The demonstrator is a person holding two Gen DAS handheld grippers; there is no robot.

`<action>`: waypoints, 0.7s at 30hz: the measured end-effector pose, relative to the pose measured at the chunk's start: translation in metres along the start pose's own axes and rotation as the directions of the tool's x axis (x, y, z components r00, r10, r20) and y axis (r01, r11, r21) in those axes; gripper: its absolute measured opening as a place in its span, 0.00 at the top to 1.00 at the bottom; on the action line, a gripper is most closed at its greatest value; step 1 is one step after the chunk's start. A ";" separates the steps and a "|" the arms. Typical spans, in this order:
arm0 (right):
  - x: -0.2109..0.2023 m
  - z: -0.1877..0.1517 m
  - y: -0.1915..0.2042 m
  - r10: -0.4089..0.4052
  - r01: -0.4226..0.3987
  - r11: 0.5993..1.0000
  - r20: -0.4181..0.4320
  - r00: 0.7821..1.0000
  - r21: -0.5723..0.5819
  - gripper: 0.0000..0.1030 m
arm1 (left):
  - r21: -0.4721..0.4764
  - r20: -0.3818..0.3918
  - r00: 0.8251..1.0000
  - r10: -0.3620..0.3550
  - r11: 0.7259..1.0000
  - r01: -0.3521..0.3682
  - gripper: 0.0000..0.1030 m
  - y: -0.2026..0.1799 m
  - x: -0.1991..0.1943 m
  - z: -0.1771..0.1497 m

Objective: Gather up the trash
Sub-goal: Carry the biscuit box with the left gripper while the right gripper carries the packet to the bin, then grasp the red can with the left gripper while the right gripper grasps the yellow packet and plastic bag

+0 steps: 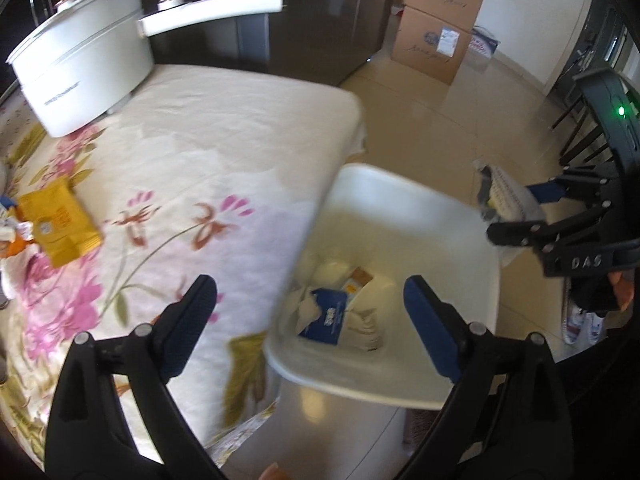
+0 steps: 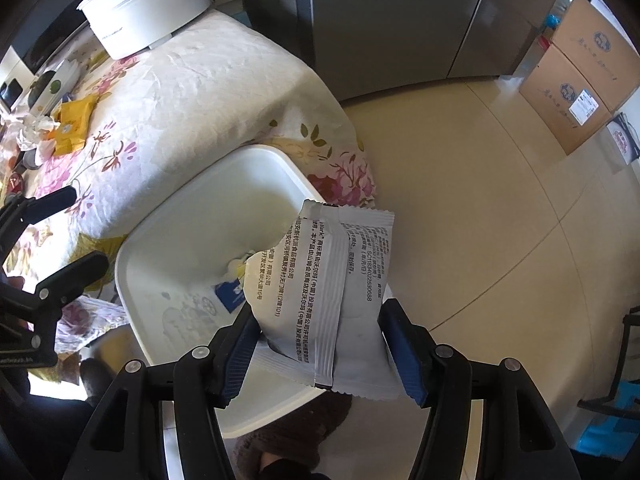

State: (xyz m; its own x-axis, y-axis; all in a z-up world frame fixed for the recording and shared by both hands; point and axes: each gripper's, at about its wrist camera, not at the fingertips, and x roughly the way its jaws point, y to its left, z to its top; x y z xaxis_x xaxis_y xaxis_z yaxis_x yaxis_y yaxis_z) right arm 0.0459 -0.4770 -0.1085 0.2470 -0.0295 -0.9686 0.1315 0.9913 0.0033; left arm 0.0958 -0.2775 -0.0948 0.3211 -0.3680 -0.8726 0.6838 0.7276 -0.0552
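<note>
A white waste bin (image 1: 400,184) (image 2: 160,224) stands on the floor against the table's edge. Inside it lie a blue card (image 1: 332,312) (image 2: 230,294), crumpled tissue and an orange-brown scrap. My left gripper (image 1: 310,284) (image 2: 82,228) hangs open above the bin's table-side rim, with nothing between its fingers. My right gripper (image 2: 320,312) (image 1: 512,212) is shut on a white snack wrapper (image 2: 332,280) (image 1: 508,196) with black print, held over the bin's far side. On the flowered tablecloth (image 1: 200,140) lies a yellow packet (image 1: 60,220) (image 2: 74,124) beside more crumpled litter.
A white electric pot (image 1: 80,64) with a long handle stands at the table's far corner. Behind it is a dark steel fridge (image 1: 312,12). Two stacked cardboard boxes (image 1: 436,36) (image 2: 576,92) sit on the tiled floor. A dark chair (image 1: 584,120) stands at the right.
</note>
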 end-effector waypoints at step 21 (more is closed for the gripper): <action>-0.010 0.021 0.053 0.055 -0.054 0.998 0.034 0.998 -0.038 0.19 | -0.121 -0.013 0.994 0.108 0.987 -0.108 0.04 0.075 -0.049 -0.044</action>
State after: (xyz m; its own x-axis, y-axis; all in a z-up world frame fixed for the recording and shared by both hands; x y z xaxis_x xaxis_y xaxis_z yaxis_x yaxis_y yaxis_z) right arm 0.0710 -0.4273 -0.0938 0.2866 0.0205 -0.9578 0.0819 0.9956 0.0459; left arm 0.1031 -0.1794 -0.0777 0.3841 -0.2800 -0.8798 0.5607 0.8278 -0.0186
